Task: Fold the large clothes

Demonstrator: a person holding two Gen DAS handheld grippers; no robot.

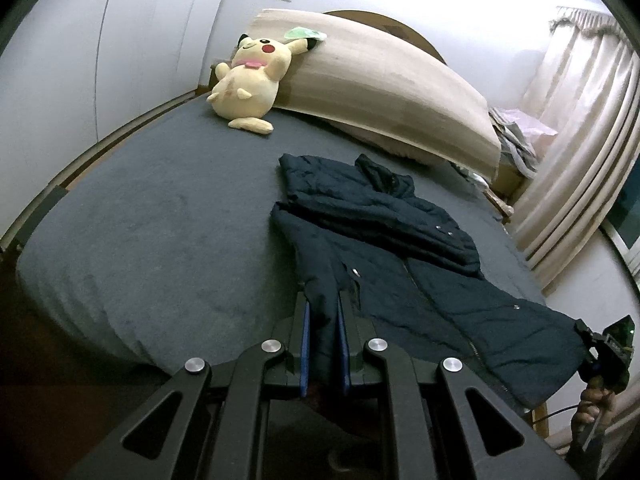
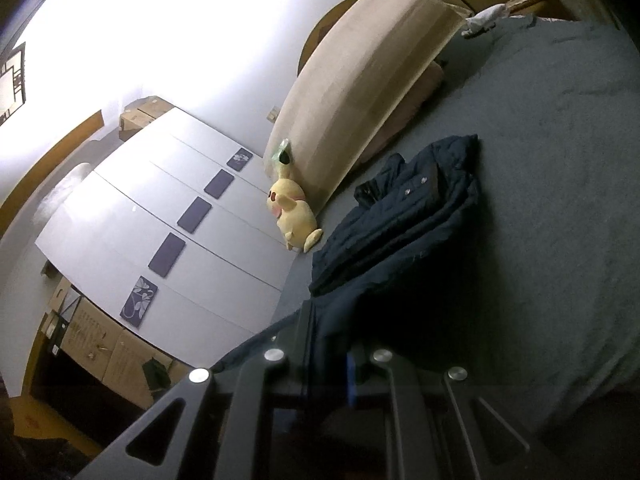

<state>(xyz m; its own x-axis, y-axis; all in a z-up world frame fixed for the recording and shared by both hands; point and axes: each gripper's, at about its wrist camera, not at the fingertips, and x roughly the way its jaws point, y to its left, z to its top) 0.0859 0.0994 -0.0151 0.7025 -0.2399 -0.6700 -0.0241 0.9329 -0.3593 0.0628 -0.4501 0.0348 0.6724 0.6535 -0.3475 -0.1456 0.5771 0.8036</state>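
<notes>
A dark navy padded jacket (image 1: 404,248) lies on the grey bed (image 1: 152,216), zip side up, its sleeves folded across the chest. My left gripper (image 1: 323,300) is shut on the jacket's near left hem corner. My right gripper (image 1: 596,344) shows at the far right of the left wrist view, shut on the other hem corner. In the right wrist view the jacket (image 2: 412,216) stretches away from the right gripper (image 2: 330,320), whose fingers pinch dark fabric.
A yellow plush toy (image 1: 248,80) leans against a beige headboard cushion (image 1: 380,80) at the bed's head. A white wardrobe (image 2: 168,216) runs along the left side. Curtains (image 1: 576,152) hang at the right. Cardboard boxes (image 2: 100,344) stand by the wardrobe.
</notes>
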